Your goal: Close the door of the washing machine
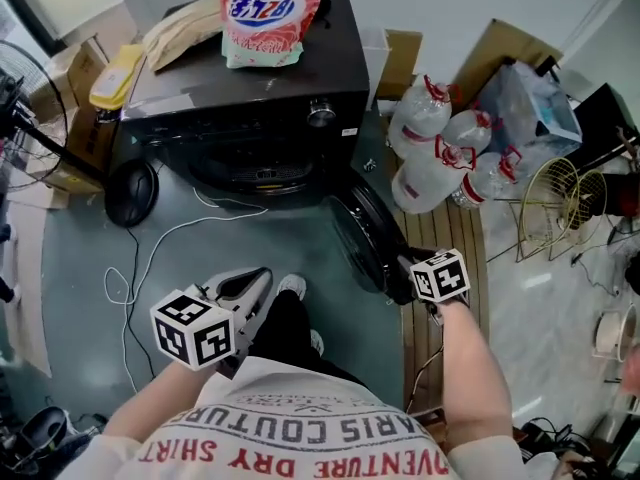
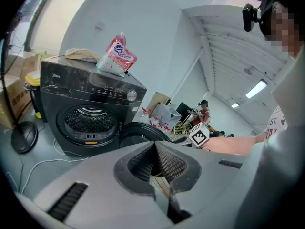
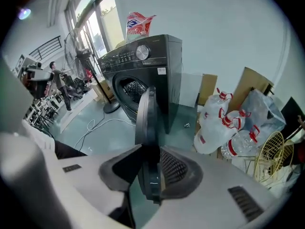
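- Dark front-loading washing machine [image 1: 250, 108] stands against the wall at the top of my head view. A pink-and-white detergent bag [image 1: 268, 13] lies on its lid.
- The door [image 3: 145, 120] is open. It is swung well out from the front toward my right side, and I see it nearly edge-on. The drum mouth [image 2: 89, 120] is uncovered.
- Right gripper [image 3: 151, 151]: its jaws are part-way apart and clamped on the door's outer rim. The rim runs straight up between the pads, with a pad against each face. Nothing else is in the grip.
- In the head view that gripper sits at the free edge of the door, far from the hinge side. Its marker cube faces up.
- Left gripper [image 2: 155, 144]: its jaw tips are together with nothing held between them. It hangs low in front of my body, well apart from the door and the machine, and points toward the machine front.
- On the floor, a white cable [image 1: 150, 258] loops across the grey-green surface left of the door. A round dark stand base [image 1: 132, 190] sits by the machine's left corner.
- To the right of the machine is a cluster of large clear water bottles [image 1: 440, 153] with red caps. A wire basket [image 1: 560, 203] lies beyond them.
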`<state>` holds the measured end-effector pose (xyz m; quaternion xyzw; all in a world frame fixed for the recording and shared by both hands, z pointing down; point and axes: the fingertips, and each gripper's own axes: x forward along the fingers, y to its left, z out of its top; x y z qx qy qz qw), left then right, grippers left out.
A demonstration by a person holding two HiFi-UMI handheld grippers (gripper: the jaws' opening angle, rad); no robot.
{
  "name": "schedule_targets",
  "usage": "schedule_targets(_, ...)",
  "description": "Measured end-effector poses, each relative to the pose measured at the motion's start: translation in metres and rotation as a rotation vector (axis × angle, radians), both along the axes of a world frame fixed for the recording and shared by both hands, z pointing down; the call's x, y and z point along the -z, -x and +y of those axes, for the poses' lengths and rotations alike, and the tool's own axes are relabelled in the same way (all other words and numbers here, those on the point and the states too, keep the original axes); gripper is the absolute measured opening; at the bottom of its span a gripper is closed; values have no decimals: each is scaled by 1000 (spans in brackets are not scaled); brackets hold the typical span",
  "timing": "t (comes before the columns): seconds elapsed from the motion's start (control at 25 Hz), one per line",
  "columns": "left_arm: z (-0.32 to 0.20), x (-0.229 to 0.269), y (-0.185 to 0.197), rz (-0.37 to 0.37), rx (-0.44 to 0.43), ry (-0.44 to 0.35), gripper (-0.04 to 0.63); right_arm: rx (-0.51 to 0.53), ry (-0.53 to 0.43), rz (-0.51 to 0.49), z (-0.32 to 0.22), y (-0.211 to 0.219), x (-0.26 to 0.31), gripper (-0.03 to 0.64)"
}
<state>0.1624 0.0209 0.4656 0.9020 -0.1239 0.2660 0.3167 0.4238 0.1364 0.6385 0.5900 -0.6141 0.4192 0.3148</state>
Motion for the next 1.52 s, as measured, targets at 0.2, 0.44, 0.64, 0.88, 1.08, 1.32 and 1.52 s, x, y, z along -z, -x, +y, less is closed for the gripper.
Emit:
schedule_targets(0.2,9,11,28,13,74,1,28,-63,-1,-89,0,35,-3,124)
schedule_targets(0.44,2,13,69,15,136,-3,28,-150,-28,-182,-13,83,-6,135)
schedule_targets(0.64,-13,14,109,14,169,12,28,-212,-23,-271,-35,128,-9,150)
schedule_targets(0.88,-39,13,160,12,191,13,28,-318,-35,-339,-65,177,-13,160)
schedule_targets(1.08,-65,11,198,5,188,17,28,-390,-56,-361,-95,211,-12,163)
schedule_targets(1.32,-94,11,241,-5,175,8,28,-443,-90,-370,-133,246,-10,153)
schedule_targets(1.52,-114,7,271,-15,178,5,28,-466,-114,-380,-166,264,-11,150)
